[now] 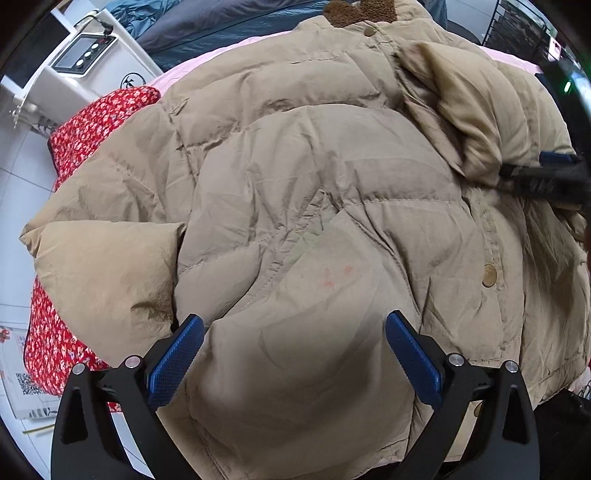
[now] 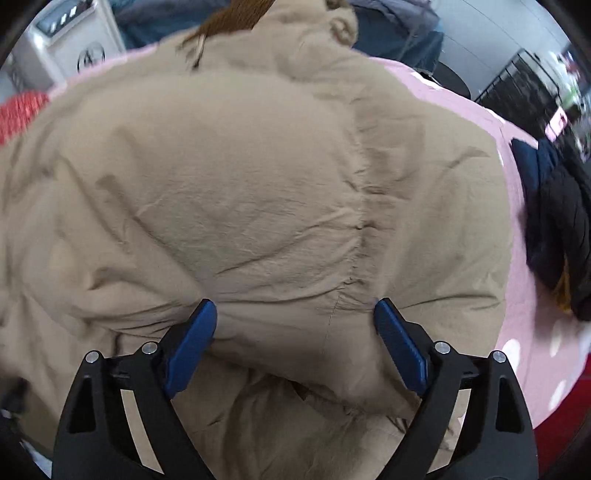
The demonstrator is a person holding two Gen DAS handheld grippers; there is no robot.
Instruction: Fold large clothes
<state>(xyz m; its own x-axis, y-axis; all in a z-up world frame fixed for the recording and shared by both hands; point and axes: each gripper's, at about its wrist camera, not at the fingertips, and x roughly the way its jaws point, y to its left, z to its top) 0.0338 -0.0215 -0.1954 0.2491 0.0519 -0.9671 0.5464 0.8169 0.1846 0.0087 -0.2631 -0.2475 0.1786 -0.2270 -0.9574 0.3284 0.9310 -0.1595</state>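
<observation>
A large tan puffer coat (image 1: 295,192) lies spread over a surface covered in pink cloth (image 2: 517,295), filling nearly all of both views. No containers appear anywhere.

At the far left stands a white appliance (image 1: 85,62) with a small display panel. Beside it, a red floral fabric (image 1: 92,122) shows from under the coat's left edge, with pale floor tiles (image 1: 18,184) beyond. The coat's left sleeve (image 1: 103,273) is folded inward and ends just above the left gripper (image 1: 294,332), whose blue-padded jaws stand wide apart over the coat's lower hem, with puffed fabric bulging between them but not pinched.

Along the middle, a brown fleece collar (image 1: 358,13) marks the coat's far edge, against dark blue bedding (image 1: 221,26). A brass snap button (image 1: 489,275) sits on the front placket to the right.

The right gripper (image 2: 295,325) hovers low over the coat's right side, jaws spread wide, a rounded fold of fabric lying between the pads, which touch its sides; whether they press on it I cannot tell. Further right, bare pink cloth is open space, then a heap of dark clothing (image 2: 554,221) and a black wire rack (image 2: 517,81).
</observation>
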